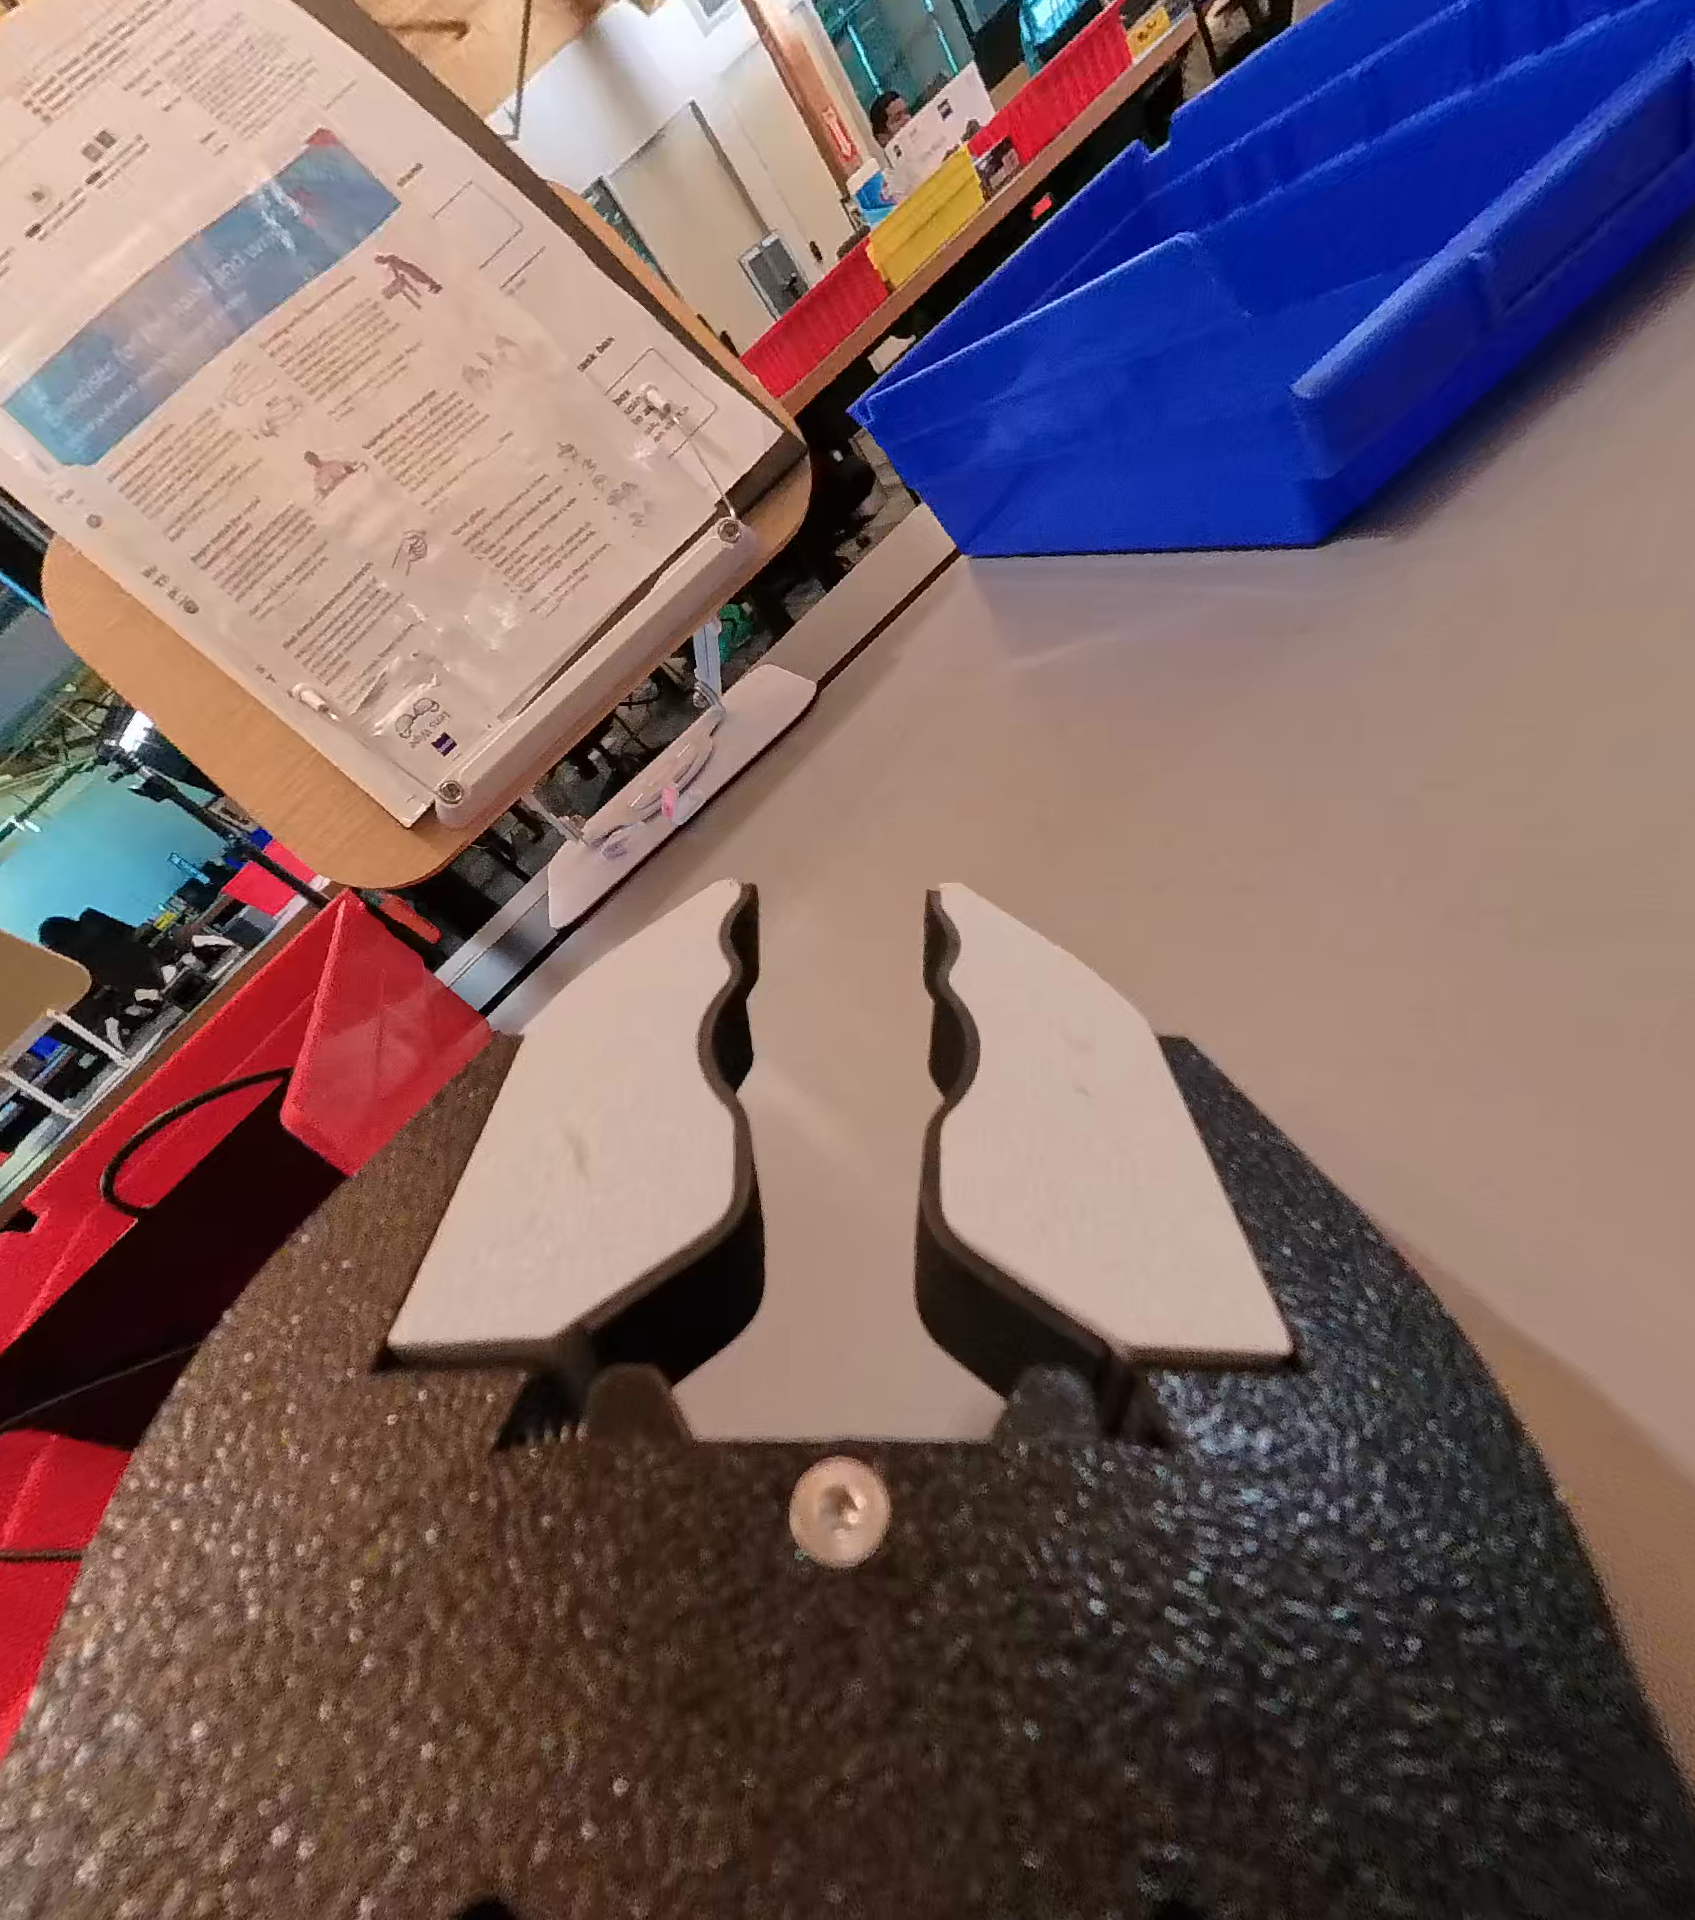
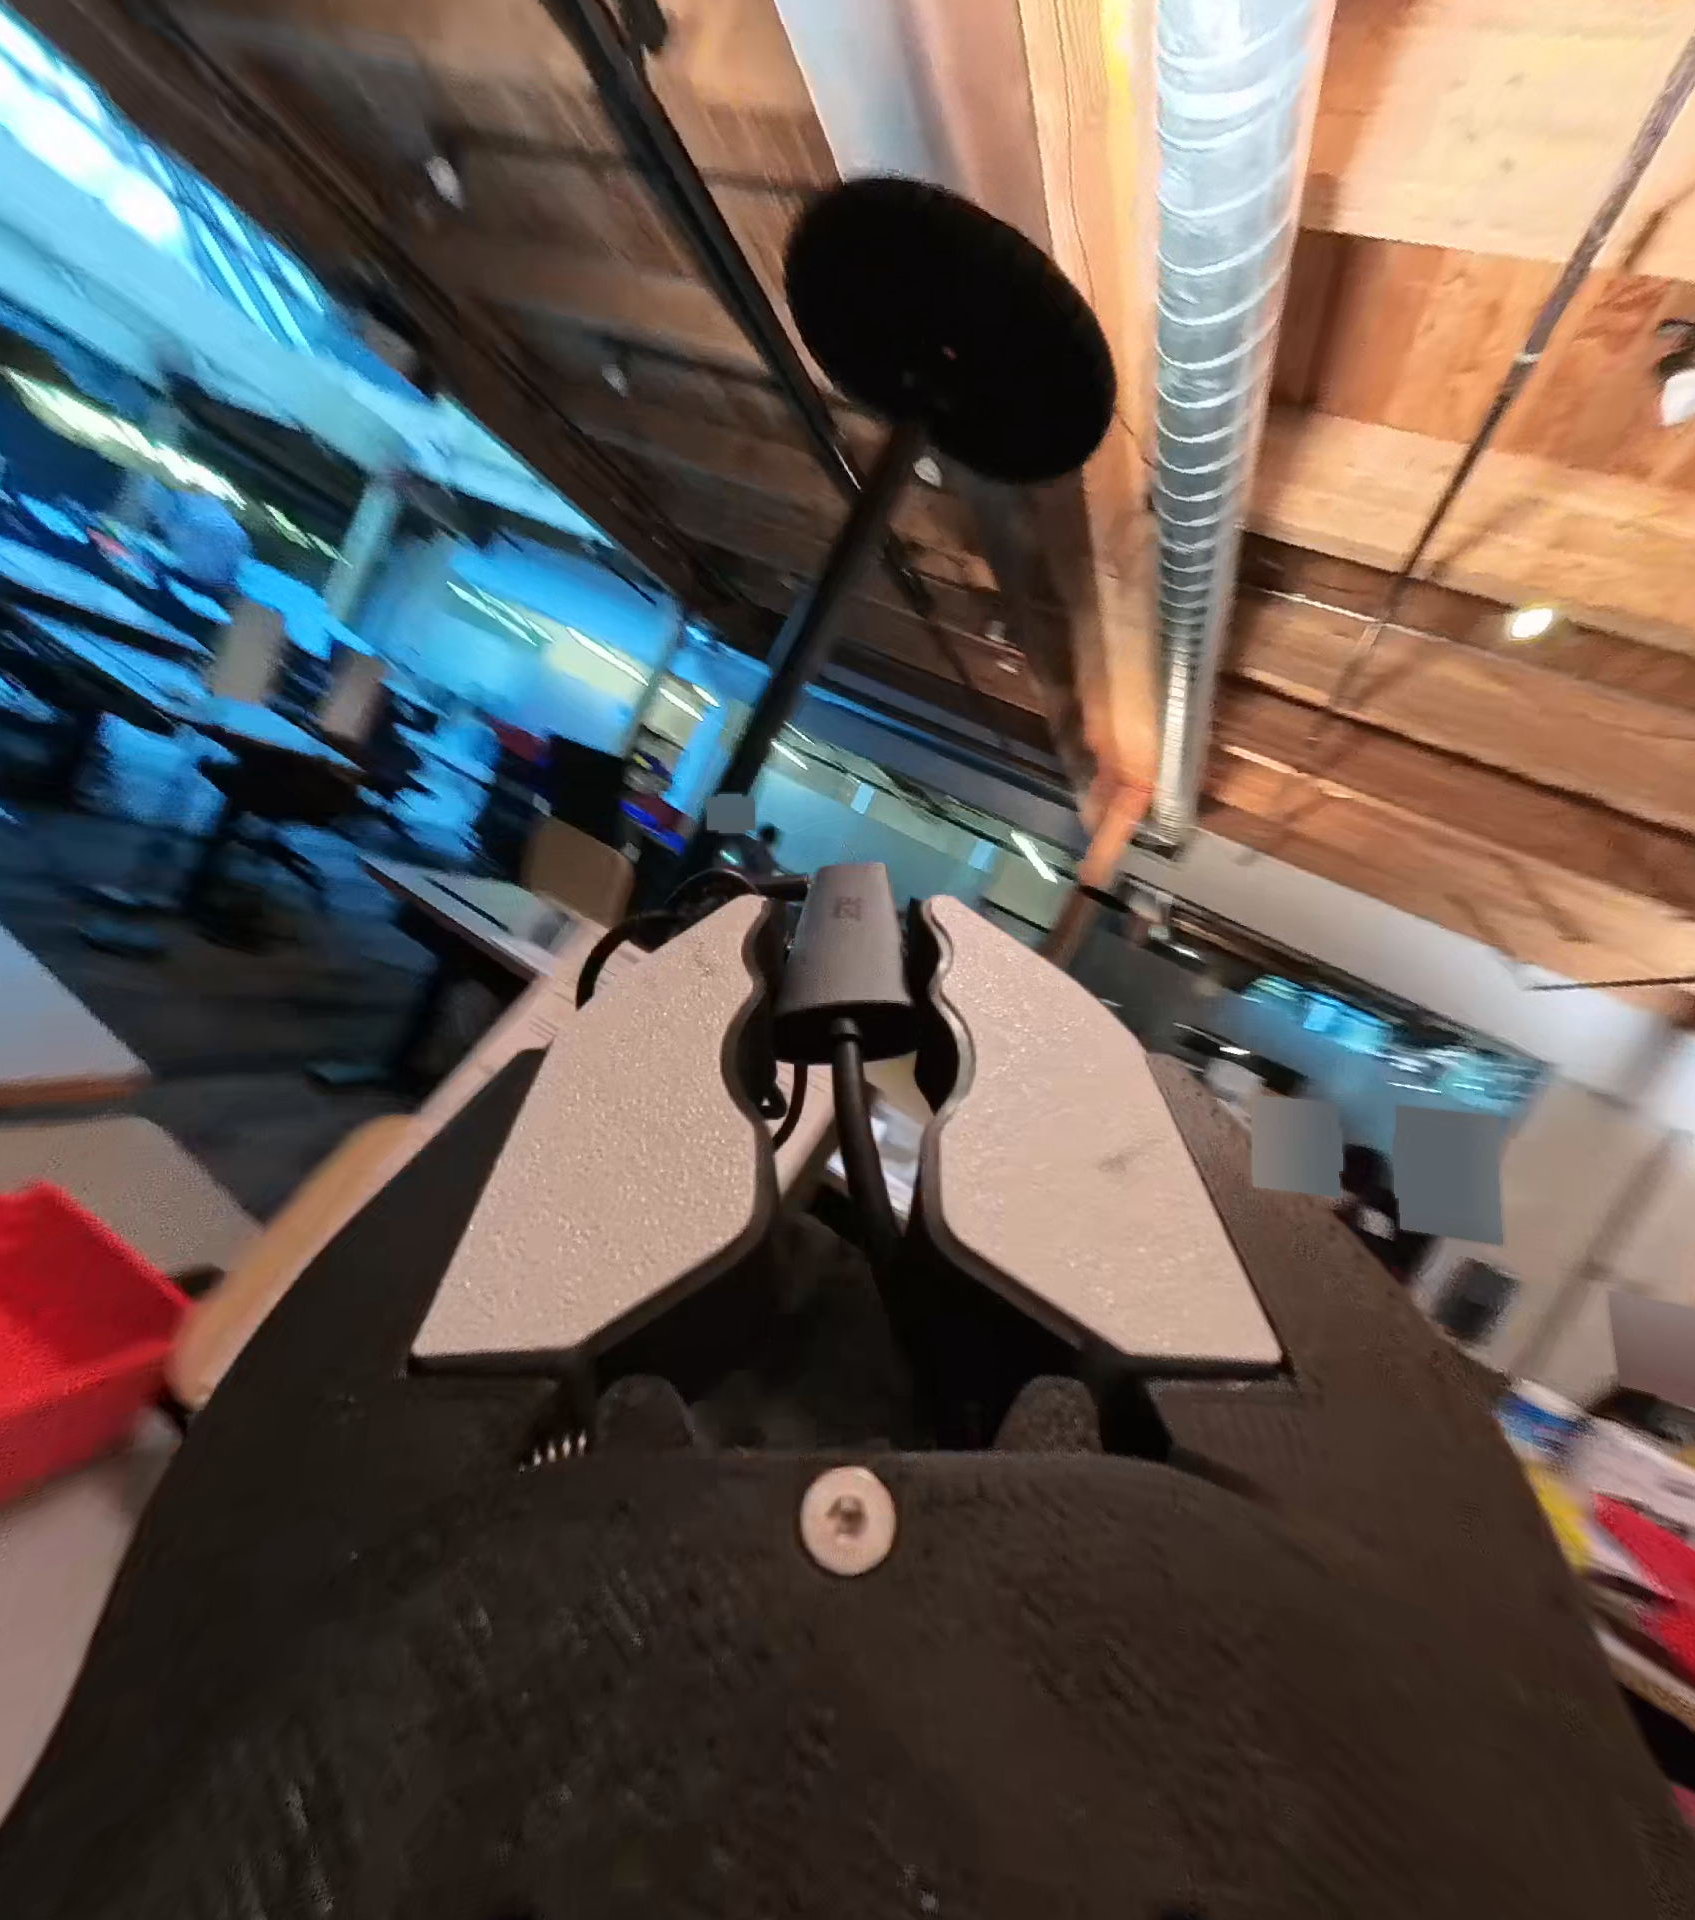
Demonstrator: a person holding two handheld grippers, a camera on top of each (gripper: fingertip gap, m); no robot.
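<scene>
My left gripper [image 1: 841, 914] is open and empty, low over the grey table [image 1: 1342, 935], its fingers pointing at the white base [image 1: 687, 769] of a document stand. My right gripper [image 2: 843, 920] is shut on a small black adapter [image 2: 843, 961] with a black cable [image 2: 858, 1132] that runs back between the fingers. The right gripper is lifted and tilted up toward the ceiling. A red bin [image 1: 147, 1226] at the left gripper's left holds a black box and a black cable.
A blue bin [image 1: 1342, 343] stands on the table at the far right. A stand holds a laminated printed sheet [image 1: 303, 395] at the upper left. A black round disc on a pole [image 2: 947, 332] rises ahead of the right gripper. A red bin [image 2: 12, 1340] lies at its left.
</scene>
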